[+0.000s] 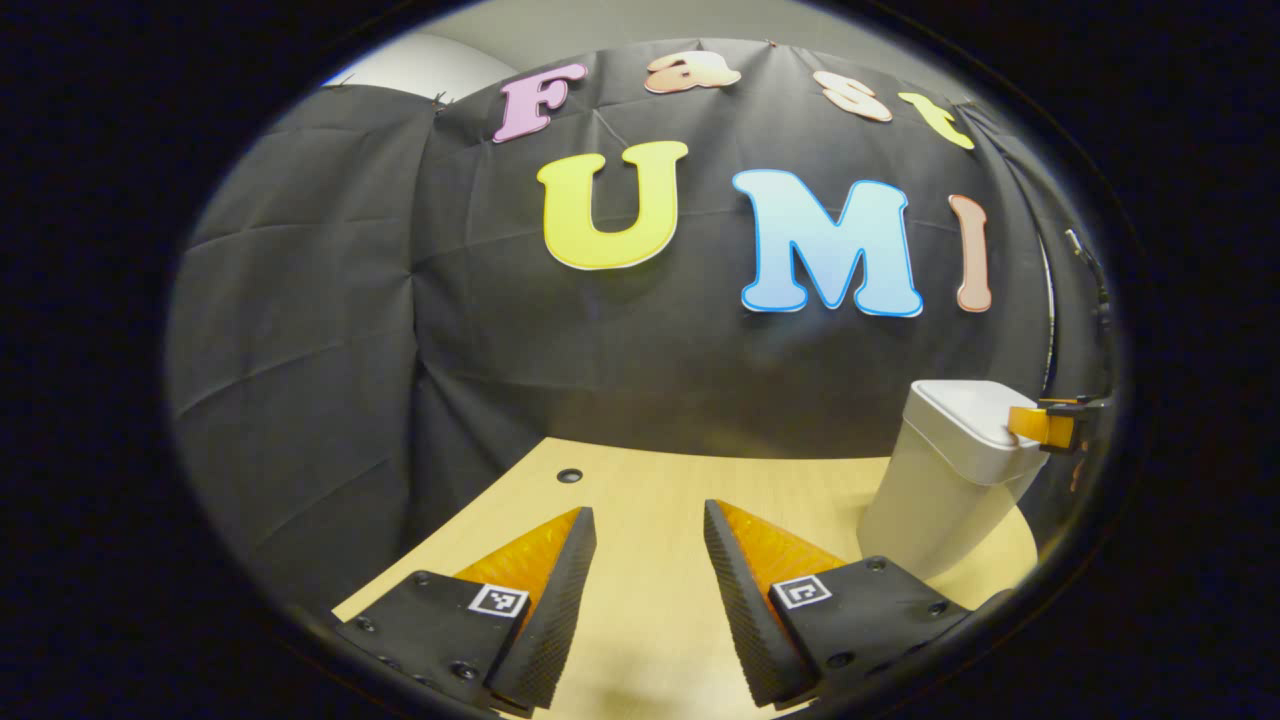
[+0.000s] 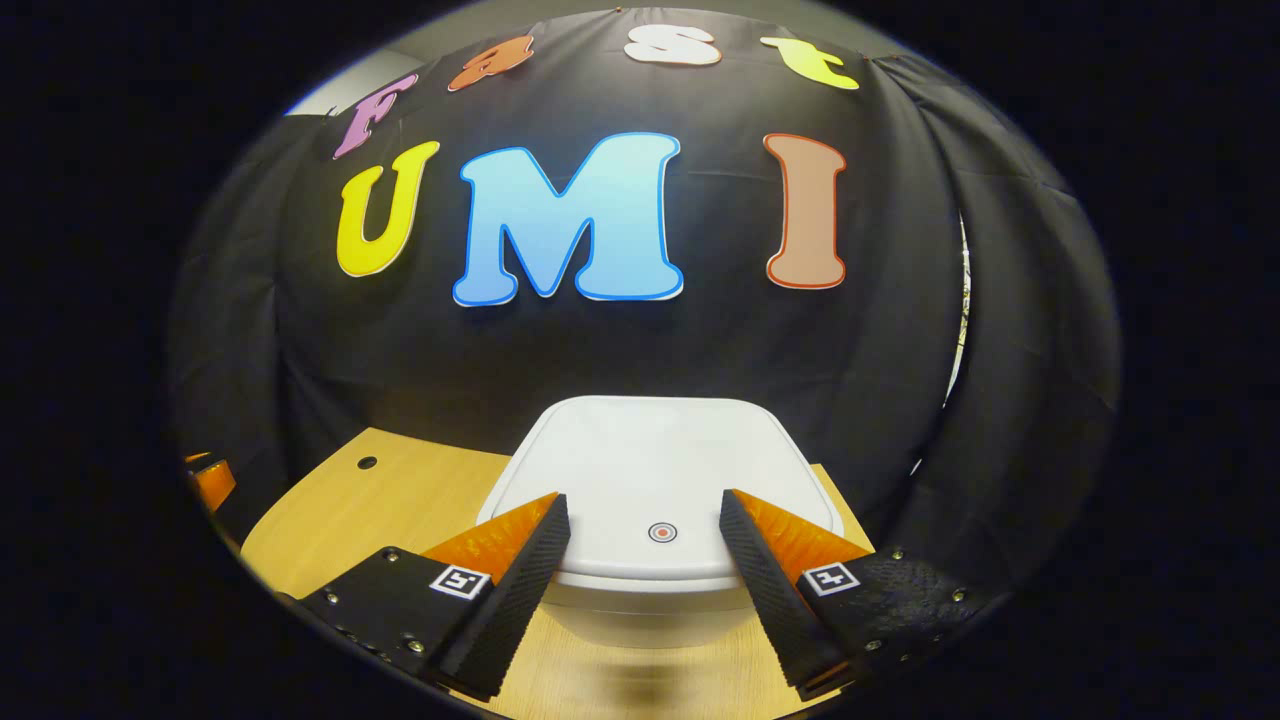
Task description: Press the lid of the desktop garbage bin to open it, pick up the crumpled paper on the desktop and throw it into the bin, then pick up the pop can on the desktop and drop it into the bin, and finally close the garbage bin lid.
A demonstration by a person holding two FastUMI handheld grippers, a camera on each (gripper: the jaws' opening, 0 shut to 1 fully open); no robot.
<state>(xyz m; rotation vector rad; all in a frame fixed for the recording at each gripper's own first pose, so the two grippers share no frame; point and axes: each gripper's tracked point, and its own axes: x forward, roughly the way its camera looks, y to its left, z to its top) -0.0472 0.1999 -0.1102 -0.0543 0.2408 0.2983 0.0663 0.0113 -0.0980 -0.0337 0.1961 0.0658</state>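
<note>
Right gripper (image 2: 645, 540) hangs with jaws spread wide and empty, straddling the front edge of the white garbage bin (image 2: 660, 470), whose lid is shut flat with a small round button mark. Left gripper (image 1: 650, 555), jaws equally wide and empty, hovers over bare desk (image 1: 640, 500), the bin (image 1: 940, 490) off to its right.

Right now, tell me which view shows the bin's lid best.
The right gripper view: the lid lies shut, seen from above between the open right gripper, with its round press mark. The left gripper view shows the lid small, at an angle, far right.
</note>
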